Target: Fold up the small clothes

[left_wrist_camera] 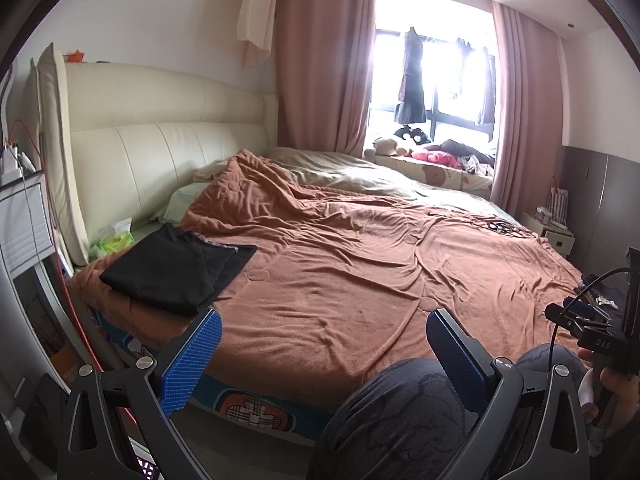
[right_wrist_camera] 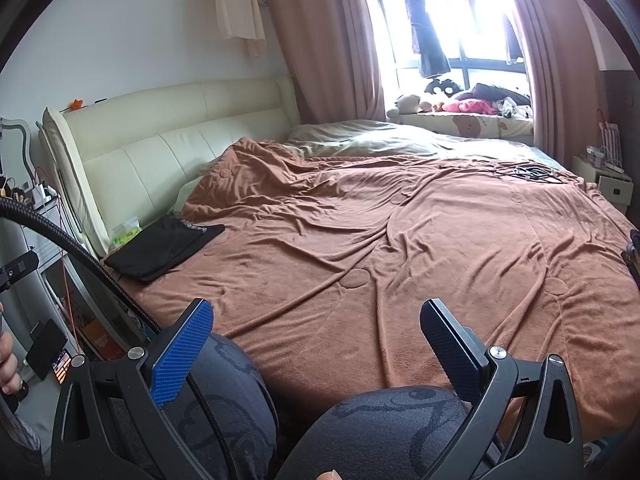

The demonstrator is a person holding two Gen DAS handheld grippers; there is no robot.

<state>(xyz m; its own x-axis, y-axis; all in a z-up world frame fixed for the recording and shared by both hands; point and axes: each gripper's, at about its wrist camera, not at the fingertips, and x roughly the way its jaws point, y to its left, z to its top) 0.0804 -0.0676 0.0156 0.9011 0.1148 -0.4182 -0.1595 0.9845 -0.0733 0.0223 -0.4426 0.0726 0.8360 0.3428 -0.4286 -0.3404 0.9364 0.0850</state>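
Left wrist view looks across a bed spread with a rumpled brown blanket point(left_wrist_camera: 340, 264), and the left claw point(left_wrist_camera: 324, 344) hangs above the near edge with its blue-padded fingers point(left_wrist_camera: 196, 360) spread wide, nothing between them. A folded black garment point(left_wrist_camera: 176, 268) lies flat on the blanket at the left side of the bed, near the cream padded headboard point(left_wrist_camera: 160, 140) and well apart from both claws. Just beyond it, against the headboard, sits a green tissue pack point(left_wrist_camera: 114, 238). At the far right of this view the right claw's black body is visible, held in a hand point(left_wrist_camera: 612, 396).

From the right wrist view, the right claw point(right_wrist_camera: 316, 340) is likewise gaping and empty, poised over the person's knees point(right_wrist_camera: 224, 400) (dark patterned trousers) at the bed's near edge. The black garment point(right_wrist_camera: 164, 246) shows again at the left, resting on the blanket. Pink curtains point(right_wrist_camera: 320, 40) frame a bright window point(right_wrist_camera: 460, 20) behind the bed, with soft toys point(right_wrist_camera: 440, 98) on the sill.
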